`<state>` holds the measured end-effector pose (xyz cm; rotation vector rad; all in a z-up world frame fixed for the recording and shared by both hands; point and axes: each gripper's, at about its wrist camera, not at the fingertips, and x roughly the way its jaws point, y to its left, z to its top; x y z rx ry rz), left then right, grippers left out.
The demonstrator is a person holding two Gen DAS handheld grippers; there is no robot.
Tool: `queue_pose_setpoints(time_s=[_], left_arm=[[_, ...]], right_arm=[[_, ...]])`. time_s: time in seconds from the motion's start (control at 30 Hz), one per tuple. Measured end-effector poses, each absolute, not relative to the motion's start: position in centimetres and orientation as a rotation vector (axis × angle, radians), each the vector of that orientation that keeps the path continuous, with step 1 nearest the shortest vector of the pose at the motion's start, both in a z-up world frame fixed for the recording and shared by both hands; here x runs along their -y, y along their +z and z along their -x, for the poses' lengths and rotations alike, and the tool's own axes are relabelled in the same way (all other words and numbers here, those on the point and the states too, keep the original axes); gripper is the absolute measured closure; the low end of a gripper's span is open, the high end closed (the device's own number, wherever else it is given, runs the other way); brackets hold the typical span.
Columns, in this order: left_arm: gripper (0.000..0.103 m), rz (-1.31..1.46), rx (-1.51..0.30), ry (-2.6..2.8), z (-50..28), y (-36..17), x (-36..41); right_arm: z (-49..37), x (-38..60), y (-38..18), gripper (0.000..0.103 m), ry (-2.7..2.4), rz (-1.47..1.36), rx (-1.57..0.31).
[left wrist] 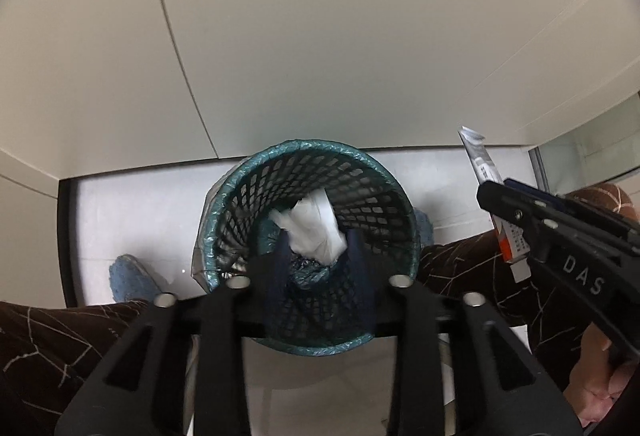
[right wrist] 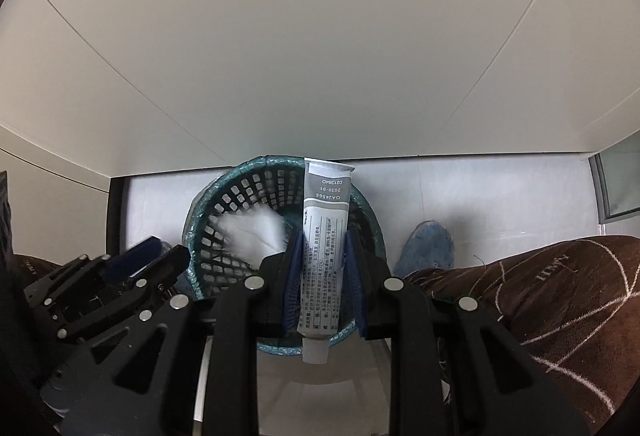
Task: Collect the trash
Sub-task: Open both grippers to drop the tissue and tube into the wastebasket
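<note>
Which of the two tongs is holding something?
The right tongs, clamped on a tube above the bin. The left tongs hold nothing; tissue lies below.

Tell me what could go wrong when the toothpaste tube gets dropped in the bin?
1. The tube in the right gripper sits over the near rim of the basket, not its middle, so it might hit the rim and fall onto the floor.
2. The left gripper is over the opening by the white tissue, so the two grippers could bump.
3. The bin liner bunches outside the rim and could snag.
</note>
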<state>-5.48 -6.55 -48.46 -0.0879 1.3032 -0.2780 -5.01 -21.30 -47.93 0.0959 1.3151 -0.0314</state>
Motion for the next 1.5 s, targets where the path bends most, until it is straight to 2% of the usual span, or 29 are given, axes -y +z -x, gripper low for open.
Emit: queue_pose_setpoints(time_s=[0.07, 0.13, 0.2, 0.27, 0.3, 0.37, 0.43, 0.77, 0.83, 0.87, 0.93, 1.13, 1.23, 1.5], left_arm=[[0.063, 0.106, -1.303, -0.272, 5.3, -48.5, 6.3], [0.054, 0.113, -1.296, -0.253, 5.1, -48.5, 5.9], [0.050, 0.119, -1.286, -0.240, 4.9, -48.4, 5.3], [0.040, 0.113, -1.272, -0.213, 4.8, -47.9, 5.0], [0.031, 0.112, -1.261, -0.191, 4.7, -47.7, 4.8], [0.025, 0.121, -1.234, -0.158, 4.7, -47.0, 4.1], [0.014, 0.110, -1.216, -0.128, 4.5, -46.7, 3.5], [0.011, 0.113, -1.209, -0.036, 3.9, -46.2, 1.1], [0.011, 0.123, -1.217, -0.027, 3.9, -46.2, 0.7], [0.011, 0.127, -1.221, -0.025, 3.8, -46.2, 0.6], [0.010, 0.128, -1.224, -0.023, 3.9, -46.2, 0.5], [0.009, 0.114, -1.219, -0.022, 4.1, -46.1, 0.4], [0.010, 0.119, -1.229, -0.025, 4.0, -45.9, 0.4], [0.010, 0.116, -1.162, -0.060, 5.1, -41.4, 0.4]], right_arm=[[4.8, 21.6, -47.9, 0.082, -0.033, -0.093, -1.319], [4.4, 21.8, -48.4, 0.082, -0.032, -0.094, -1.322], [4.1, 21.7, -48.7, 0.082, -0.029, -0.094, -1.329], [4.0, 21.3, -49.4, 0.082, -0.017, -0.094, -1.336], [3.9, 21.2, -49.7, 0.082, -0.007, -0.100, -1.338], [3.5, 21.5, -50.0, 0.082, 0.025, -0.124, -1.341], [3.2, 21.4, -50.3, 0.082, 0.041, -0.137, -1.340], [2.7, 20.3, -50.6, 0.083, 0.084, -0.126, -1.336], [2.7, 20.3, -50.5, 0.081, 0.088, -0.144, -1.333], [2.9, 20.3, -50.6, 0.078, 0.086, -0.148, -1.330], [2.9, 20.4, -50.6, 0.062, 0.081, -0.156, -1.332], [2.9, 20.5, -49.7, 0.031, 0.048, -0.141, -1.294], [3.0, 20.6, -48.9, 0.024, 0.018, -0.120, -1.272], [3.8, 21.1, -43.5, 0.018, 0.012, -0.088, -1.153]])
